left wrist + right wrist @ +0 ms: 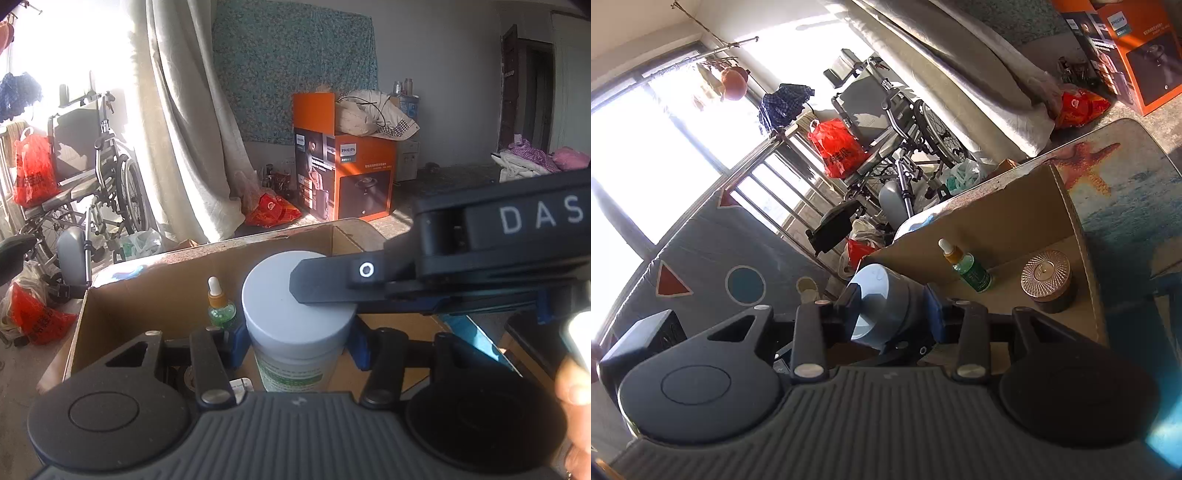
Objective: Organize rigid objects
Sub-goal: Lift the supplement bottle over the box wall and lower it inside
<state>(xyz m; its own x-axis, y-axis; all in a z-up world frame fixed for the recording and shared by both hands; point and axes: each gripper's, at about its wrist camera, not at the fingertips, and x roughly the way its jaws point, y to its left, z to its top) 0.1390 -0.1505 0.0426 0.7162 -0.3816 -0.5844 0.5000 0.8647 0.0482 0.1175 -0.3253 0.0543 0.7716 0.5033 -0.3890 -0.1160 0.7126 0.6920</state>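
Both grippers have the same white-lidded jar (295,325) — the left gripper (295,343) clamps its body between blue pads, jaws partly closed on it, and the right gripper (894,314) grips the grey lid end, jaws narrower and pressed on it. The jar hangs above the open cardboard box (155,291), near its front edge, not yet set down.

The step in hand looks like carrying the jar into the box. The next move calls for lowering it onto bare floor of the box, upright, and then letting go with one gripper before the other so it does not tip.

Already standing in the box are a green dropper bottle (967,267) and a round bronze-lidded tin (1047,278), a little apart — the bottle stands nearest the jar and is the thing to miss. The box sits on a worktop (1115,192) with a starfish print. A wheelchair (99,177) and an orange carton (347,173) stand well back, no hindrance.
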